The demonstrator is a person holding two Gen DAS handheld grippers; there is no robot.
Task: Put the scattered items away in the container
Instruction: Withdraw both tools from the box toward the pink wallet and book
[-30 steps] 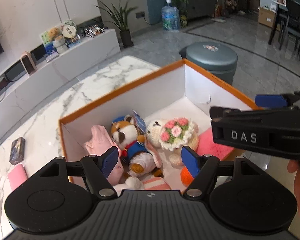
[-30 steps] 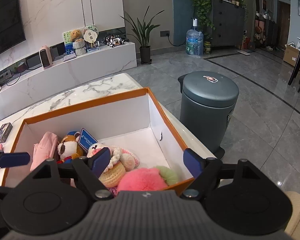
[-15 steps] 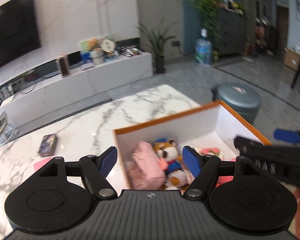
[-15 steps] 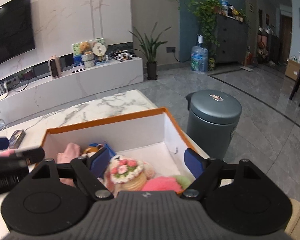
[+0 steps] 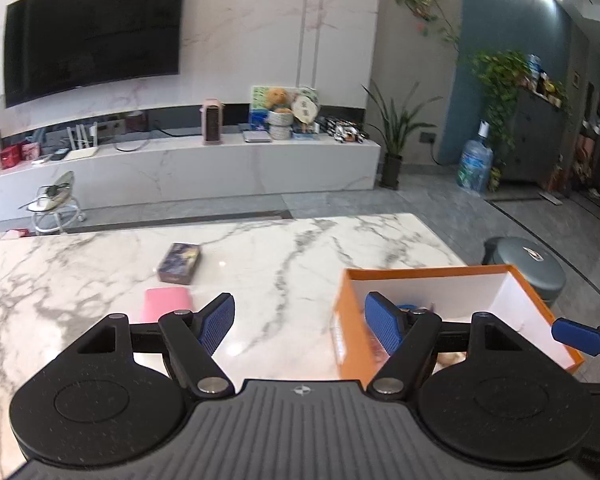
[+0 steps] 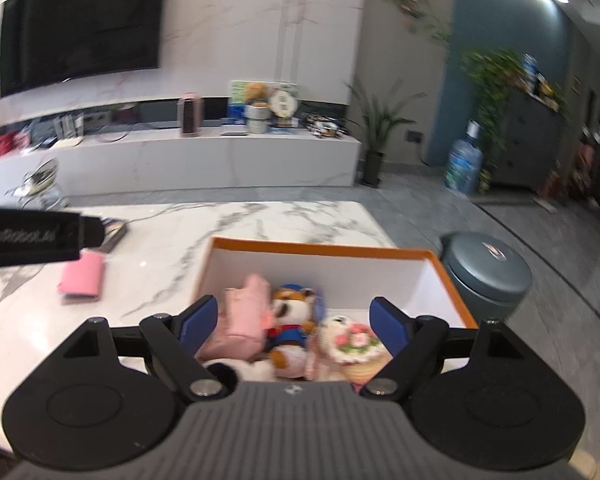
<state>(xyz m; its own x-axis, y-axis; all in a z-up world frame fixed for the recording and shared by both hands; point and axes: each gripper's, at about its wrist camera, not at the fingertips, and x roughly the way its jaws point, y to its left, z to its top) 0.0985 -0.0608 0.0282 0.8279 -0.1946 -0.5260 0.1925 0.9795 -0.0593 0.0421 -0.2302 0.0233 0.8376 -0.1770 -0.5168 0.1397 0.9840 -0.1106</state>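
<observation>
Orange-rimmed cardboard box with white inner walls (image 6: 384,270), centre of the right wrist view, standing on the white grey-veined marble tabletop (image 5: 284,264) near its right edge; in the left wrist view, same box (image 5: 452,292) at lower right. Inside, close together: folded pale pink cloth item (image 6: 244,320) at left, brown-and-white plush dog in blue outfit (image 6: 290,322) in the middle, cream crocheted toy topped with pink flowers (image 6: 354,346) at right, white-and-black plush piece (image 6: 236,368) at the near edge, partly hidden.

Still outside the box, left of it on the tabletop: flat pink rectangular pouch (image 5: 166,304) and, just behind it, small dark printed card box (image 5: 179,263); touching or apart not discernible.

Left gripper (image 5: 300,322), lower centre of its view: blue-padded fingers (image 5: 218,322) spread wide, nothing between them, bare marble in the gap. Right gripper (image 6: 292,324), lower centre of its view: blue pads likewise wide apart, gripping nothing, poised above the toys in the box. One blue fingertip of the right gripper visible at the right edge of the left wrist view.

Beyond the table's right edge: round grey-green lidded bin (image 6: 488,268) on the grey tiled floor. Background: white marble low console (image 5: 220,168), black wall-mounted television (image 5: 92,28), potted plant (image 5: 396,136).
</observation>
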